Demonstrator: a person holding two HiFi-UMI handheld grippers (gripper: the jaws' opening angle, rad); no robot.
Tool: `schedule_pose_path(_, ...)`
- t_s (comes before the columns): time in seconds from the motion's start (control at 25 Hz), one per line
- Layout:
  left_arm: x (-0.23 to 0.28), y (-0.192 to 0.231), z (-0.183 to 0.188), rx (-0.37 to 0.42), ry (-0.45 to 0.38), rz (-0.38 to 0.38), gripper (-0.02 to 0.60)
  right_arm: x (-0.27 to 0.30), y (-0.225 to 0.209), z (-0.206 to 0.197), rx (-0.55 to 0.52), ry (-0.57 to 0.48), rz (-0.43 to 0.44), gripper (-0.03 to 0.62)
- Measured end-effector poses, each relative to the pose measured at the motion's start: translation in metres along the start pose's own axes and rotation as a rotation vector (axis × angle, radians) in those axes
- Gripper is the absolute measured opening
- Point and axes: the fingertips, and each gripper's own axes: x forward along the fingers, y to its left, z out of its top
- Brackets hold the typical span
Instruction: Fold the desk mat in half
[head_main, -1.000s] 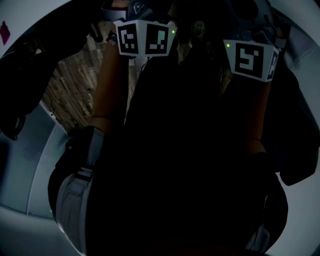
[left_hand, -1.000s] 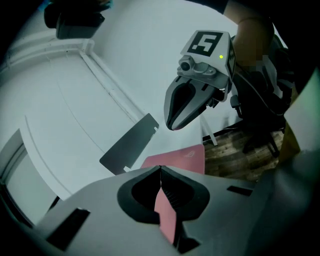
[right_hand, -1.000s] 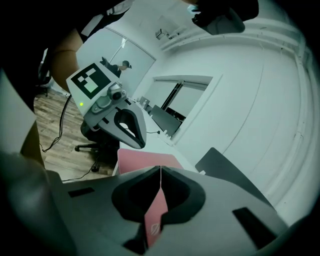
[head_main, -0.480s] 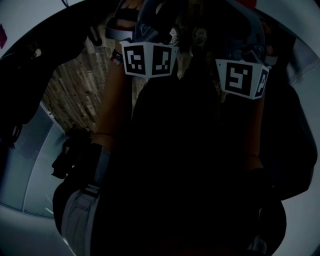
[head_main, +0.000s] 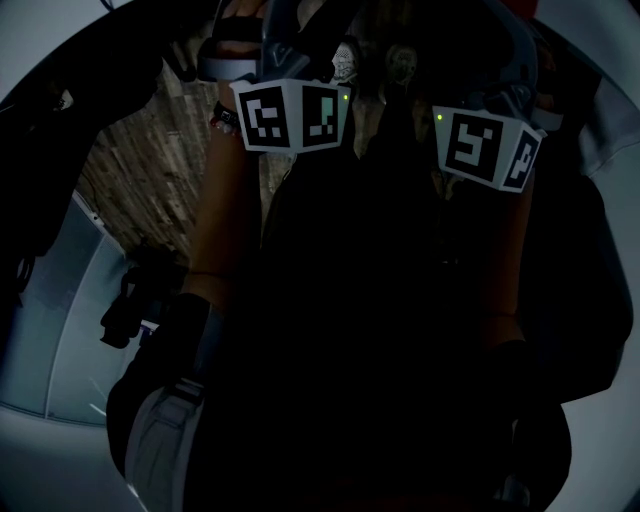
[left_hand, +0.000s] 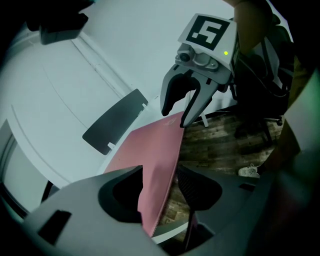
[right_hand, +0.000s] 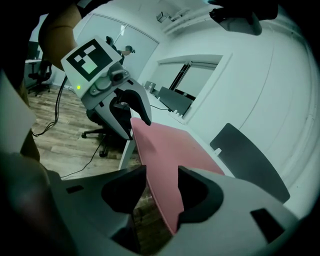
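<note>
The pink desk mat (left_hand: 150, 150) lies on the white table (left_hand: 60, 100), one long edge reaching out over the floor. My left gripper (left_hand: 160, 172) has just been opening; its jaws stand apart around that edge at one corner, with a gap beside the mat. My right gripper (right_hand: 161, 172) has also just been opening and straddles the mat (right_hand: 170, 145) at the other corner. Each gripper shows in the other's view, the right gripper (left_hand: 176, 116) and the left gripper (right_hand: 137, 125), both at the mat's far corner. The head view is dark, showing only arms and the marker cubes (head_main: 290, 115).
A dark grey flat pad (left_hand: 115, 120) lies on the table beyond the mat. Wood floor (left_hand: 220, 140) runs below the table edge, with a shoe (left_hand: 248, 171) on it. An office chair (right_hand: 100, 125) stands near the table's end.
In the head view both marker cubes have sunk a little in the picture, and the arms have come down with them. The jaws themselves are hidden there.
</note>
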Motion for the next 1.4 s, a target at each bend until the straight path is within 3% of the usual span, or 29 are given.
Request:
schedule_pose_path(0.28,0.013,0.006,-0.009,0.028,0.03,0.049,0.221,0.02,0.006,-0.015,-0.021,0.044,0.007,0.216)
schedule_pose_path(0.96,0.051,0.002,-0.024,0.029,0.089,-0.005,0.22,0.05,-0.001,-0.034,-0.013,0.089,0.02,0.216)
schedule_pose_path(1.08,0.05,0.001,-0.022,0.021,0.079,-0.025,0.182,0.044,0.002,-0.027,-0.024,0.055,0.029,0.131)
schedule_pose_path(1.16,0.048,0.002,-0.021,0.011,0.067,-0.022,0.113,0.04,0.001,-0.022,-0.02,0.029,0.014,0.057)
schedule_pose_path(1.4,0.048,0.002,-0.023,0.013,0.081,-0.021,0.092,0.041,-0.001,-0.019,-0.027,0.016,0.017,0.041)
